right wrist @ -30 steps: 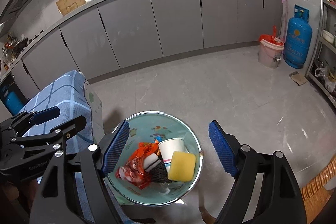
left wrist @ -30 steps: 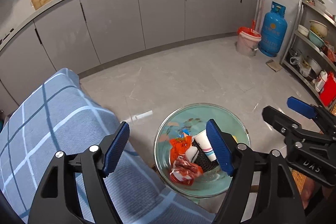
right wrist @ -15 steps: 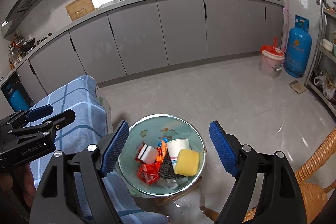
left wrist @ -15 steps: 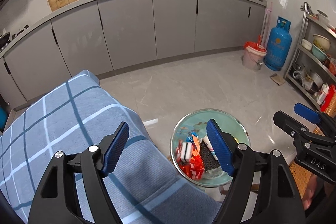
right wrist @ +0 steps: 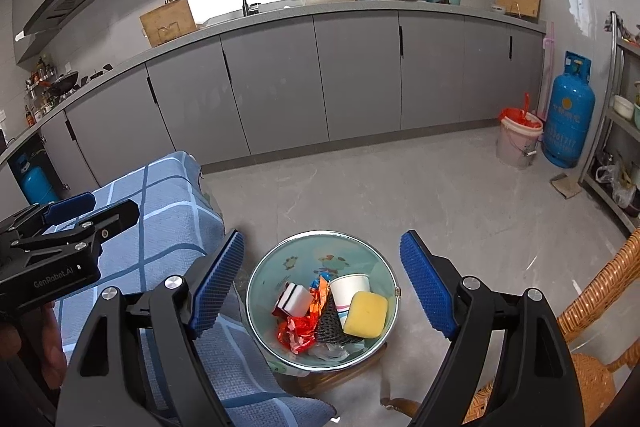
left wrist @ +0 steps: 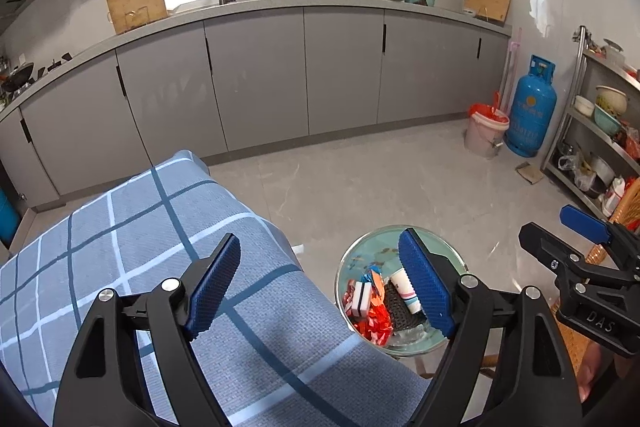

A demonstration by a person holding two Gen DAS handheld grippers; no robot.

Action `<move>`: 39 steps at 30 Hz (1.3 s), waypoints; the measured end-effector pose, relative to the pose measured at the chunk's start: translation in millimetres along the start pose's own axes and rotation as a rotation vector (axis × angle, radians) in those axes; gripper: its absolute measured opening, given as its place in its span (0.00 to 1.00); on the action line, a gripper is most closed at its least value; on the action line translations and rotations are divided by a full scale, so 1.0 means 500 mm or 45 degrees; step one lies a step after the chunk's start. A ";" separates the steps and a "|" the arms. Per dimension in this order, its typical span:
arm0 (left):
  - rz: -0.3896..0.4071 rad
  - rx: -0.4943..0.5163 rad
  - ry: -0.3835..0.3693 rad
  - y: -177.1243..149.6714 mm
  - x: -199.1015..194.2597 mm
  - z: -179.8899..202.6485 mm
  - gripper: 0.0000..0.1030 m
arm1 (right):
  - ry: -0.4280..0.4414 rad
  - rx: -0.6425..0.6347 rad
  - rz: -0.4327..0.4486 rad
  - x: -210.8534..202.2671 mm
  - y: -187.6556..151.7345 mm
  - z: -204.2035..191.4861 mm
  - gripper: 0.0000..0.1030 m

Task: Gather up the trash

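Note:
A round teal bin [right wrist: 312, 253] stands on the floor beside the cloth-covered table. Inside it lie a yellow sponge [right wrist: 366, 314], a paper cup [right wrist: 348, 287], red foil wrappers [right wrist: 296, 333], a black mesh piece [right wrist: 330, 323] and a white-and-black block [right wrist: 292, 299]. My right gripper [right wrist: 321, 235] hangs above the bin, open and empty. In the left wrist view the bin [left wrist: 372, 253] sits lower right, partly behind one finger. My left gripper [left wrist: 319, 239] hovers over the table's edge. Its jaws are opening, with nothing between them.
A blue checked cloth [left wrist: 140, 227] covers the table at the left. A wicker chair [right wrist: 592, 307] stands right of the bin. Farther off are a white bucket [left wrist: 486, 131], a blue gas cylinder [left wrist: 530, 107], a metal shelf rack [left wrist: 600, 131] and grey cabinets [right wrist: 360, 75].
Both grippers have risen and drawn back from the bin, which now looks smaller and lower in both views. More of the counter and wall shows. The trash in the bin has not moved.

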State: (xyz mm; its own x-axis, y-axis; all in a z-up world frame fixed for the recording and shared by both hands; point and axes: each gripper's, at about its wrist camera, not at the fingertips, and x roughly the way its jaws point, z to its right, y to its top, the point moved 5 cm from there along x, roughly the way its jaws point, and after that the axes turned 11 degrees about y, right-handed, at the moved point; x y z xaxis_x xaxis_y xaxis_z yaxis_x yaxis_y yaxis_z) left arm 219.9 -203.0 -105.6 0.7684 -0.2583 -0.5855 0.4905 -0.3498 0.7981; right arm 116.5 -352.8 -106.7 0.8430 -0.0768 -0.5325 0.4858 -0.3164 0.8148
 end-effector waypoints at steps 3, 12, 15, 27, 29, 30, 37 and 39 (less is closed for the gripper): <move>0.007 -0.005 0.002 0.001 -0.006 -0.004 0.78 | -0.002 -0.007 0.003 -0.006 0.000 -0.004 0.79; 0.015 -0.023 0.005 0.003 -0.015 -0.013 0.79 | 0.000 -0.020 0.005 -0.013 0.003 -0.012 0.79; 0.017 -0.026 0.007 0.004 -0.017 -0.014 0.79 | 0.001 -0.020 0.007 -0.014 0.004 -0.014 0.79; 0.018 -0.031 0.009 0.002 -0.017 -0.021 0.79 | 0.004 -0.024 0.004 -0.014 0.005 -0.016 0.80; 0.017 -0.032 0.009 0.002 -0.016 -0.022 0.79 | 0.004 -0.025 0.004 -0.014 0.005 -0.017 0.80; 0.016 -0.032 0.009 0.002 -0.016 -0.022 0.79 | 0.004 -0.025 0.005 -0.014 0.005 -0.017 0.80; 0.021 -0.026 0.013 0.000 -0.013 -0.022 0.83 | 0.005 -0.024 0.006 -0.014 0.005 -0.017 0.80; 0.024 -0.023 0.007 -0.001 -0.014 -0.021 0.84 | 0.004 -0.026 0.008 -0.015 0.006 -0.017 0.80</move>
State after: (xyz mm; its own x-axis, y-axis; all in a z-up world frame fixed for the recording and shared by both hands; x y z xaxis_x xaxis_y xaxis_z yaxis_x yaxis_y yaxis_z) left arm 218.7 -191.7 -100.3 0.7797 -0.2596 -0.5698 0.4836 -0.3283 0.8114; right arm 113.7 -345.1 -98.3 0.8469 -0.0757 -0.5263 0.4848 -0.2967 0.8228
